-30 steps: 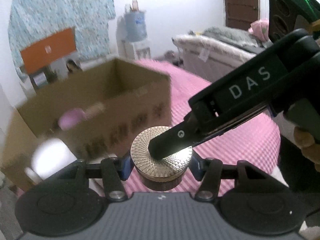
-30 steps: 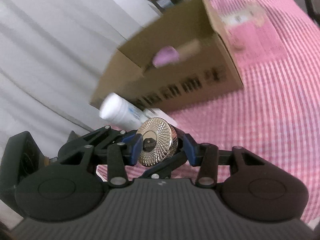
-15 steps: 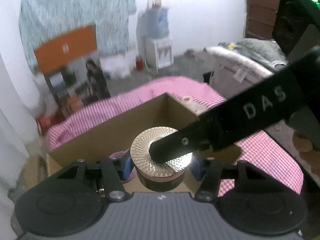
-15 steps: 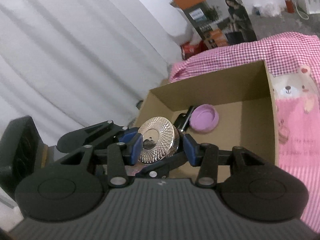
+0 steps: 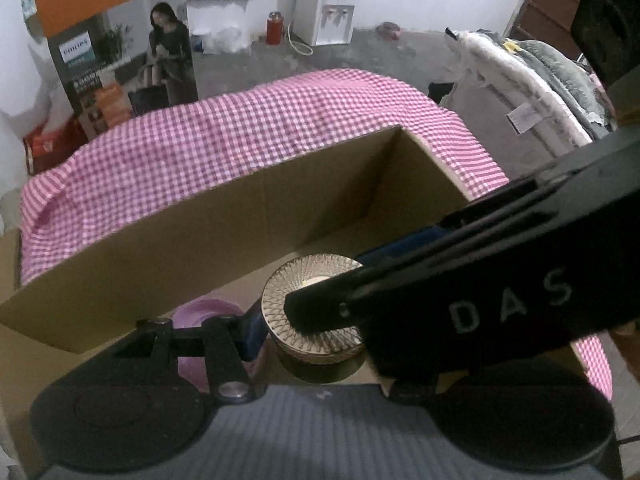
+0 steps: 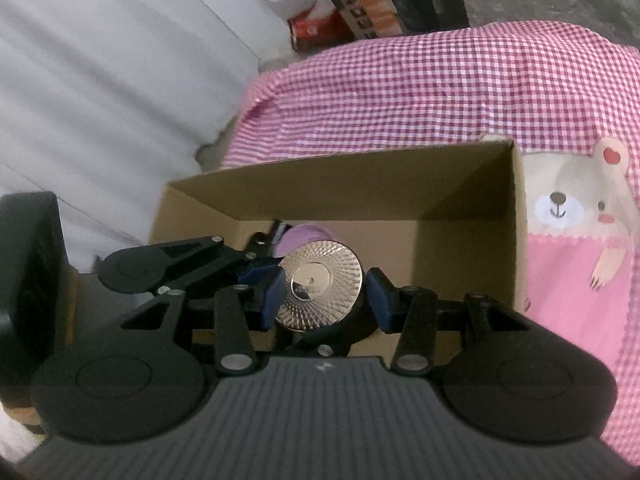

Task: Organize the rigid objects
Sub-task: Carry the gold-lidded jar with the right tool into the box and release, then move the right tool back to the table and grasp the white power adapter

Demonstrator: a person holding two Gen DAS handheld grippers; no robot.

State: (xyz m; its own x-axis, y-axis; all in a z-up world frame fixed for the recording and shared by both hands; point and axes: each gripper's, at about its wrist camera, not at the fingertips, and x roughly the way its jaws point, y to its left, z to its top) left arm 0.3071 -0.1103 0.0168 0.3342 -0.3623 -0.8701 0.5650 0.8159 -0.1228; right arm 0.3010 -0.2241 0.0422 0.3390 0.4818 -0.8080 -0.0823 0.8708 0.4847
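Gold-lidded round jar (image 6: 320, 294) hangs over the open brown cardboard box (image 6: 472, 248). Both left tongs (image 5: 316, 332) and right tongs (image 6: 326, 300) pinch it, above a lilac round lid (image 5: 208, 312)

Gold-lidded round jar (image 5: 316, 312) upright, held over open cardboard box (image 5: 224, 216); pink lid (image 6: 304, 236) on box floor.

The right claw (image 6: 324, 300) grips a gold-lidded jar (image 6: 320, 286) over an open cardboard box (image 6: 516, 240); the left claw (image 6: 260, 270) clamps its left side, a pink lid (image 6: 304, 236) beyond.
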